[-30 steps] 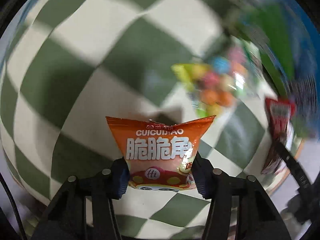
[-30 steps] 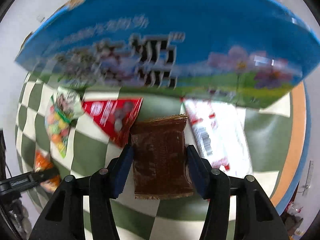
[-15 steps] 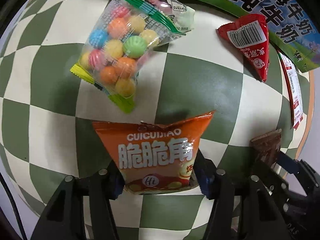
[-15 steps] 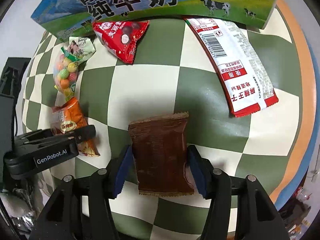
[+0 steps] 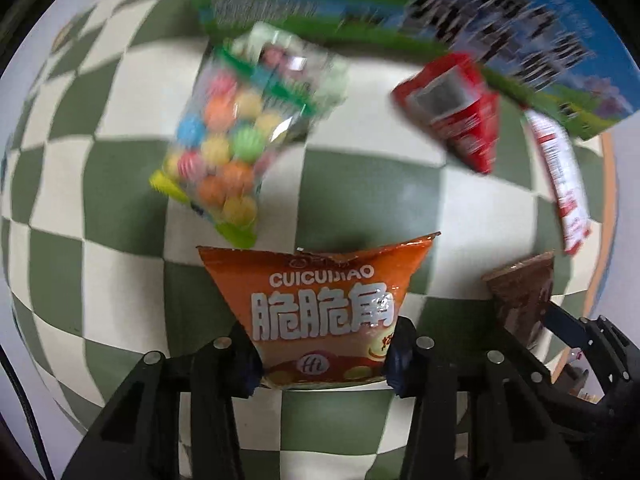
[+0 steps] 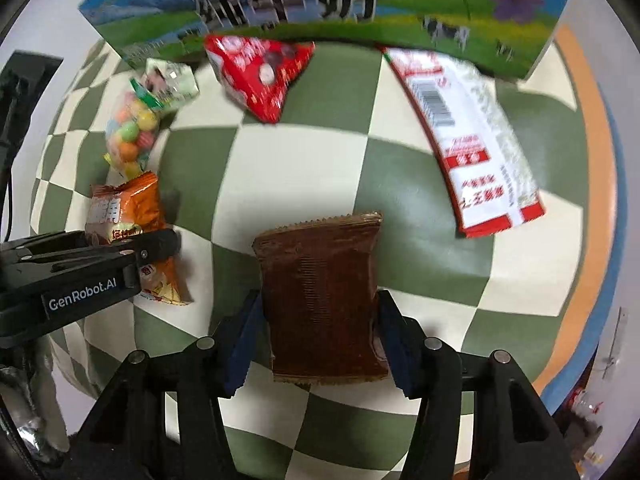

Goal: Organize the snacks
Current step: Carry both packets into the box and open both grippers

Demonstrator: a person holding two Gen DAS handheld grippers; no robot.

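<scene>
My left gripper (image 5: 322, 354) is shut on an orange snack packet (image 5: 320, 304) and holds it over the green-and-white checkered cloth (image 5: 380, 184). The packet also shows in the right wrist view (image 6: 128, 220), with the left gripper (image 6: 156, 248) clamped on it. My right gripper (image 6: 320, 332) is shut on a brown snack packet (image 6: 320, 292), seen at the right in the left wrist view (image 5: 524, 292). A clear bag of coloured candy balls (image 5: 228, 152), a red triangular packet (image 5: 460, 108) and a long white-and-red packet (image 6: 472, 132) lie on the cloth ahead.
A large blue-and-green milk carton box (image 6: 340, 4) stands along the far edge of the cloth. A small pale green packet (image 6: 170, 80) lies by the candy bag. The table's orange and blue rim (image 6: 600, 200) curves along the right side.
Both grippers have moved forward toward the milk box, still holding their packets. The candy bag and red packet now look closer and blurred.
</scene>
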